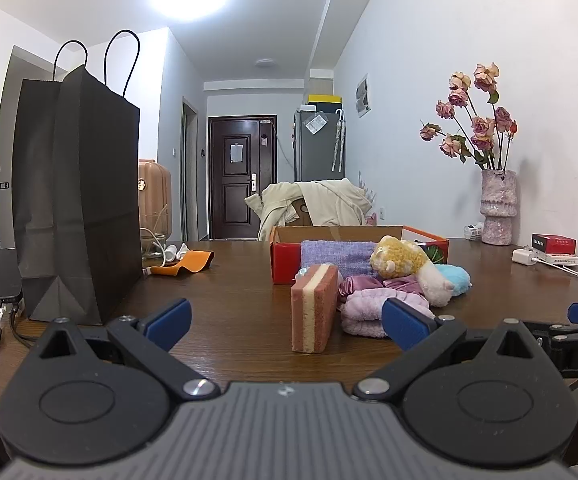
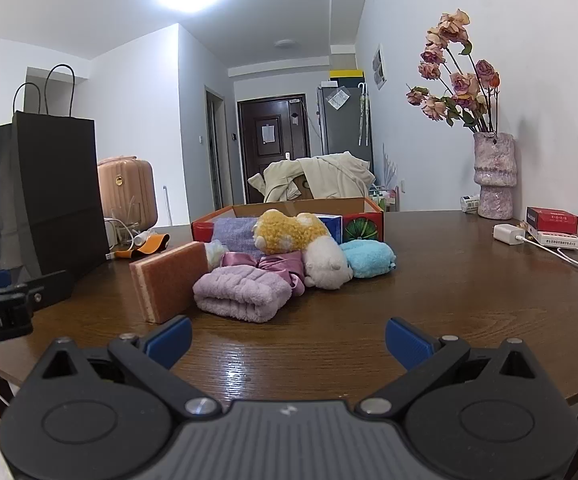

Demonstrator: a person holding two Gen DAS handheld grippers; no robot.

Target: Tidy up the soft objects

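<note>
A pile of soft things lies on the brown table before an orange box point(image 1: 359, 236) point(image 2: 289, 210). An upright pink-and-cream sponge point(image 1: 315, 308) point(image 2: 169, 280) stands nearest. Beside it are a folded lilac towel point(image 1: 365, 314) point(image 2: 241, 292), a shiny purple cloth point(image 2: 279, 264), a yellow-and-white plush point(image 1: 409, 262) point(image 2: 301, 240), a light blue plush point(image 1: 455, 276) point(image 2: 367, 258) and a purple woven cloth point(image 1: 335, 256) point(image 2: 233, 232) draped over the box wall. My left gripper point(image 1: 285, 324) is open, just short of the sponge. My right gripper point(image 2: 289, 342) is open and empty, short of the towel.
A tall black paper bag point(image 1: 77, 200) point(image 2: 45, 196) stands at the left, with a phone point(image 1: 3, 276) on a cable beside it. An orange strap point(image 1: 187, 262) lies behind. A vase of dried roses point(image 1: 497, 208) point(image 2: 493, 176), a red box point(image 2: 551, 218) and a charger point(image 2: 509, 234) sit at the right.
</note>
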